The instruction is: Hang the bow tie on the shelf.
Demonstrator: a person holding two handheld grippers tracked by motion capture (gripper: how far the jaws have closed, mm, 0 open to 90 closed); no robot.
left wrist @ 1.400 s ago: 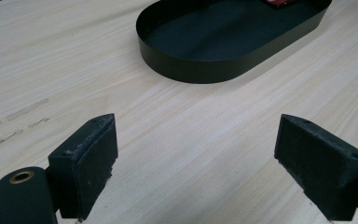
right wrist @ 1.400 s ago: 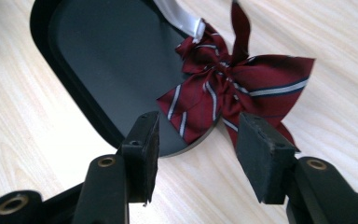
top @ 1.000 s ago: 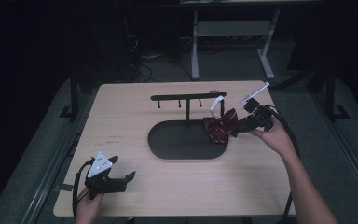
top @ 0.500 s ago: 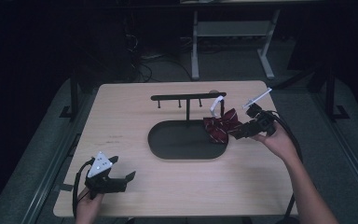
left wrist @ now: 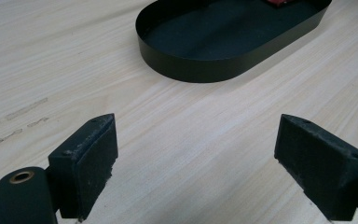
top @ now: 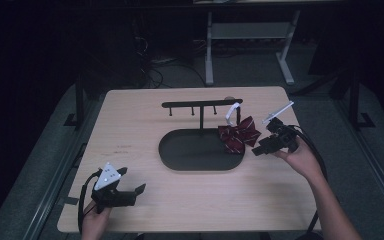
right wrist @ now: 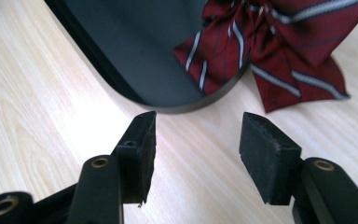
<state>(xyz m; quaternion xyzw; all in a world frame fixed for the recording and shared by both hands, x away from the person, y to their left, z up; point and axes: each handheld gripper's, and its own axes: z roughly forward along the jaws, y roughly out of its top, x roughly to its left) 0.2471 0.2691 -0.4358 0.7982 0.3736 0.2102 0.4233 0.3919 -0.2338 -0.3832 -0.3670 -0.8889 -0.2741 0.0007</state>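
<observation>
R gripper (top: 258, 148) is sitting just off the right end of the black oval tray (top: 180, 162), jaws spread w/ nothing between them, only bare wood showing in the gap. Striped burgundy bow tie (top: 239, 135) is lying draped over the tray's right rim, part inside the tray, part on the light-wood table (top: 130, 120); its white strap (top: 232, 112) is sticking up beside the black T-shaped hook rack (top: 201, 105) standing at the tray's back edge. In R gripper view the bow tie (right wrist: 279, 51) is lying just ahead of the jaw tips, not touching them. L gripper (top: 136, 191) is resting near the table's front-left corner, well apart from tray, jaws standing wide, empty. L gripper view is looking across wood toward the tray (left wrist: 191, 70).
</observation>
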